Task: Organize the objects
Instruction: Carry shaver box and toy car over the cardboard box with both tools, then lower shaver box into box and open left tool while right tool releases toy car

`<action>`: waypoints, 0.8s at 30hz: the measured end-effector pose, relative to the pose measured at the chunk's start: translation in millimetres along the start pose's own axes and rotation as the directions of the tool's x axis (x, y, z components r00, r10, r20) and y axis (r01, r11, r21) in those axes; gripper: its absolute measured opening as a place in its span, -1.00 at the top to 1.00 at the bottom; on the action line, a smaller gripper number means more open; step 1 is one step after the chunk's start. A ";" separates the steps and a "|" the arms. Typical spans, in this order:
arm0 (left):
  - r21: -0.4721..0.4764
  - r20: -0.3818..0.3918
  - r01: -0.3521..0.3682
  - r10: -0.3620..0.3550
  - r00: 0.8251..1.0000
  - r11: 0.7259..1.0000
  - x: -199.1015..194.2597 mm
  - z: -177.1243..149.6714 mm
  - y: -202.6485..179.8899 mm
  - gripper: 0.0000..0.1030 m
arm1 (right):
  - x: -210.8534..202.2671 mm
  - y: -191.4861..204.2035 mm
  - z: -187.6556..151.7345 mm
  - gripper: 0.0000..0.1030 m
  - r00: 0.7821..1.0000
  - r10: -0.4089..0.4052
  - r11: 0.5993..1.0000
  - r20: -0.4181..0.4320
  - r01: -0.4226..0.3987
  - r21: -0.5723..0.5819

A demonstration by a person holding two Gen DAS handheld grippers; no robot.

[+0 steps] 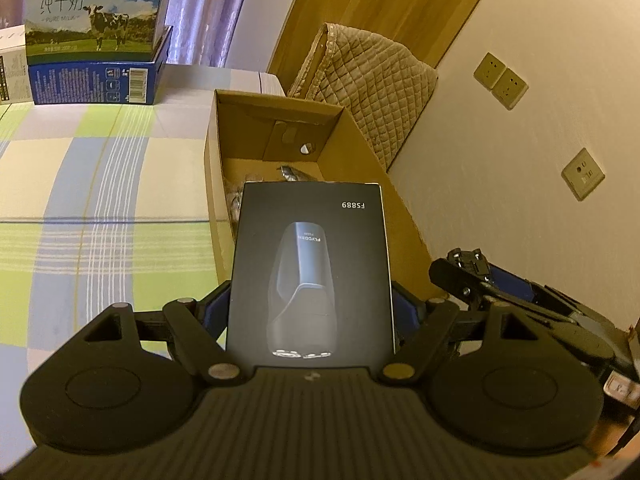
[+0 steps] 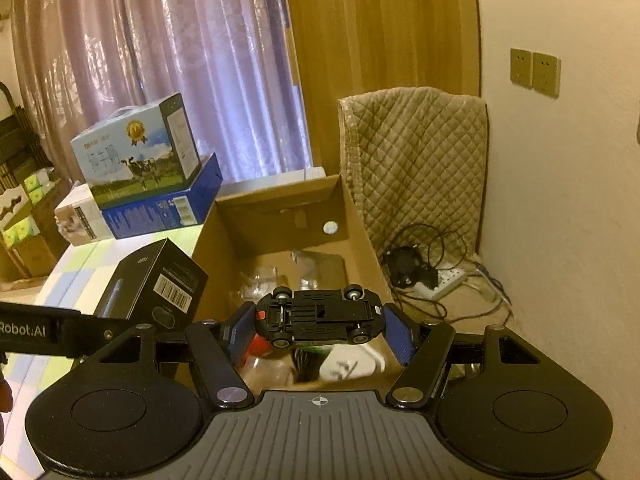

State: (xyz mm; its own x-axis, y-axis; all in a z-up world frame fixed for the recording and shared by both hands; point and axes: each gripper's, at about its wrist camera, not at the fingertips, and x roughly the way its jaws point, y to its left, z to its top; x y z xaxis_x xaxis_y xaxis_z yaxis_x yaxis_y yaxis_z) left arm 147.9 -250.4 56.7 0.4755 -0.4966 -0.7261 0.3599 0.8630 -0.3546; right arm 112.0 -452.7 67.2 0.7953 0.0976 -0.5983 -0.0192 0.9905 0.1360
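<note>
Black card, glossy and slick: the shaver box (image 1: 310,268) stands clamped between the left gripper (image 1: 310,312) fingers, low on its sides, its top edge level with the near rim of the open carton (image 1: 280,100) on the checked sheet (image 1: 80,200). Held so low, I judge it could pivot or slide out if tipped forward, and its far corner might catch the carton wall. To the right, the right gripper (image 2: 320,320) is closed end to end on the toy car (image 2: 320,314), wheels up, hovering over the carton's clutter. That grip looks narrow; a twist could pop the car free onto the bags below. With both grippers near over one opening, a collision seems the likeliest fault.
</note>
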 end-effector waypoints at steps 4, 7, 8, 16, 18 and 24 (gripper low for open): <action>0.004 0.000 -0.005 0.005 1.000 1.000 9.2 9.8 0.5 -0.47 | 11.5 -2.7 11.0 -0.25 1.000 0.000 1.000 -0.001 0.000 -0.012; 0.009 -0.002 -0.014 0.014 1.000 1.000 16.5 16.6 1.3 -0.47 | 19.6 -5.5 15.7 -0.25 1.000 0.002 1.000 -0.006 -0.002 -0.012; 0.010 -0.002 -0.017 0.017 1.000 1.000 19.1 18.6 1.7 -0.47 | 22.3 -6.4 16.5 -0.25 1.000 0.002 1.000 -0.008 -0.002 -0.013; 0.007 -0.006 -0.027 0.027 1.000 1.000 37.0 32.4 6.2 -0.47 | 40.7 -13.9 15.0 -0.25 0.999 -0.004 1.000 -0.035 0.004 -0.011; 0.011 -0.007 -0.030 0.030 1.000 0.999 41.0 35.0 6.6 -0.47 | 44.5 -15.3 13.9 -0.25 0.999 -0.005 1.000 -0.041 0.004 -0.010; 0.035 -0.008 -0.033 0.033 0.999 0.999 53.2 41.4 5.4 -0.48 | 50.1 -21.4 12.5 -0.25 0.999 -0.017 1.000 -0.051 0.017 0.001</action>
State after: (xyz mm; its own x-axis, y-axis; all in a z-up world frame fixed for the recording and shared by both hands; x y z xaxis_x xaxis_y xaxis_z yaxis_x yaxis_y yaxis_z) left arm 208.4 -276.0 40.6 0.4805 -0.4672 -0.7422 0.3718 0.8750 -0.3101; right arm 159.8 -470.3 44.2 0.7634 0.0852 -0.6403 -0.0049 0.9920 0.1262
